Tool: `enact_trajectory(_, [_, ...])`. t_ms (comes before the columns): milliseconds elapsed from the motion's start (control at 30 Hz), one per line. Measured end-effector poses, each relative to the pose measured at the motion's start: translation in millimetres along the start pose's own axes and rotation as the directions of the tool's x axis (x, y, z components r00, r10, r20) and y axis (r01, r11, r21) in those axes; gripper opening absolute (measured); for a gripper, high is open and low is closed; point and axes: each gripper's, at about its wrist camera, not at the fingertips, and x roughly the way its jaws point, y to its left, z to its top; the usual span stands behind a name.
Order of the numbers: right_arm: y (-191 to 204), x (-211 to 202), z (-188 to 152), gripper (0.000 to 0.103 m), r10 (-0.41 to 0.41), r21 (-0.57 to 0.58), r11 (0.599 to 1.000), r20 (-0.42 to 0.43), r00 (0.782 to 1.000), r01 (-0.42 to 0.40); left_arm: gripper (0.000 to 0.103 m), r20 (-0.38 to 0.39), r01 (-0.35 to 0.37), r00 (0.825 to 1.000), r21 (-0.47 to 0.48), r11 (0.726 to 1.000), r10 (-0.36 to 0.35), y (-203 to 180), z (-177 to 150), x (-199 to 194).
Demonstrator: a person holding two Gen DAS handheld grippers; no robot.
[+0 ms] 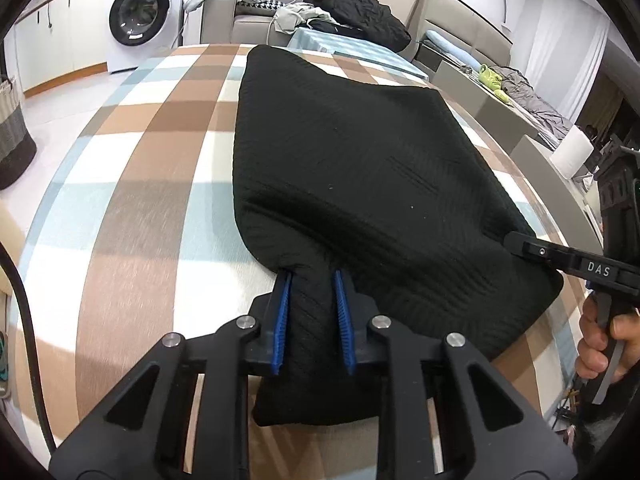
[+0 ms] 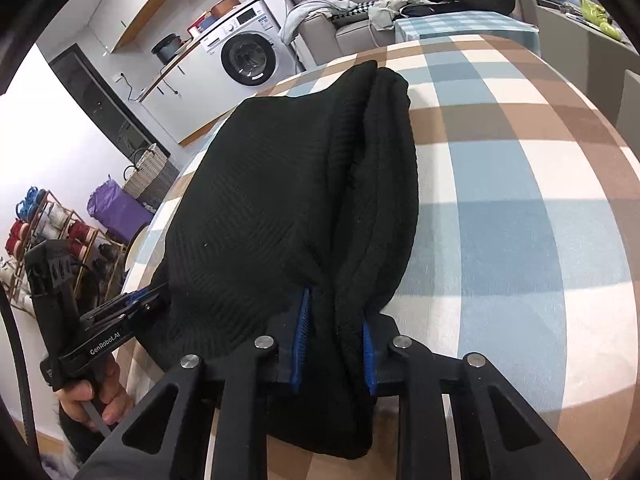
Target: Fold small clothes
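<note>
A black ribbed knit garment (image 1: pixel 352 160) lies on the checked tablecloth (image 1: pixel 152 184), its near edge lifted. My left gripper (image 1: pixel 314 276) is shut on the garment's near left corner, cloth bunched between the blue pads. My right gripper (image 2: pixel 336 304) is shut on the near right corner of the same garment (image 2: pixel 272 200), which is gathered into a fold. The right gripper also shows in the left wrist view (image 1: pixel 520 242) at the garment's right edge. The left gripper shows in the right wrist view (image 2: pixel 156 294) at the garment's left edge.
A washing machine (image 1: pixel 138 16) stands past the table's far left. A sofa with a dark pile of clothes (image 1: pixel 360 12) is behind the table. A woven basket (image 1: pixel 12 132) sits on the floor at the left. A white roll (image 1: pixel 572 152) stands at the right.
</note>
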Motion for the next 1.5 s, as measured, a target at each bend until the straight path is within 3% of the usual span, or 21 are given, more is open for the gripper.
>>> enact_trajectory(433, [-5, 13, 35, 0.021, -0.119, 0.008, 0.993, 0.059, 0.991, 0.118, 0.019, 0.011, -0.026, 1.0, 0.041, 0.999, 0.026, -10, 50, 41])
enact_trajectory(600, [-2, 10, 39, 0.023, -0.131, -0.015, 0.991, 0.072, 0.989, 0.132, 0.019, 0.015, -0.031, 0.999, 0.041, 0.999, 0.031, -10, 53, 41])
enact_trajectory(767, [-2, -2, 34, 0.042, -0.129, -0.018, 0.991, 0.107, 0.986, 0.132, 0.022, 0.037, -0.062, 0.997, 0.05, 0.997, 0.06, -8, 49, 31])
enact_trajectory(833, [-1, -10, 34, 0.045, -0.128, -0.032, 0.991, 0.132, 0.983, 0.133, 0.027, 0.058, -0.081, 0.995, 0.055, 0.995, 0.078, -8, 48, 24])
enact_trajectory(900, [0, -16, 34, 0.059, -0.127, -0.045, 0.99, 0.142, 0.982, 0.134, 0.036, 0.085, -0.084, 0.993, 0.057, 0.995, 0.079, -8, 47, 15])
enact_trajectory(1033, [5, -29, 32, 0.075, -0.105, -0.072, 0.99, 0.177, 0.979, 0.119, 0.066, 0.152, -0.098, 0.984, 0.044, 0.994, 0.09, -10, 45, -7])
enact_trajectory(1100, [10, -34, 30, 0.091, -0.103, -0.091, 0.988, 0.184, 0.978, 0.121, 0.072, 0.174, -0.086, 0.982, 0.044, 0.995, 0.078, -10, 44, -17])
enact_trajectory(1200, [16, -41, 27, 0.099, -0.092, -0.118, 0.986, 0.208, 0.974, 0.119, 0.084, 0.209, -0.093, 0.975, 0.05, 0.994, 0.08, -12, 41, -32])
enact_trajectory(1300, [25, -51, 22, 0.103, -0.082, -0.151, 0.981, 0.252, 0.964, 0.123, 0.091, 0.248, -0.087, 0.966, 0.052, 0.995, 0.072, -12, 37, -44])
enact_trajectory(1367, [31, -58, 18, 0.103, -0.067, -0.177, 0.977, 0.282, 0.957, 0.121, 0.102, 0.273, -0.081, 0.96, 0.042, 0.996, 0.067, -10, 33, -50])
enact_trajectory(1500, [42, -69, 12, 0.103, -0.029, -0.232, 0.966, 0.33, 0.943, 0.111, 0.102, 0.31, -0.1, 0.947, 0.047, 0.994, 0.081, -11, 22, -60])
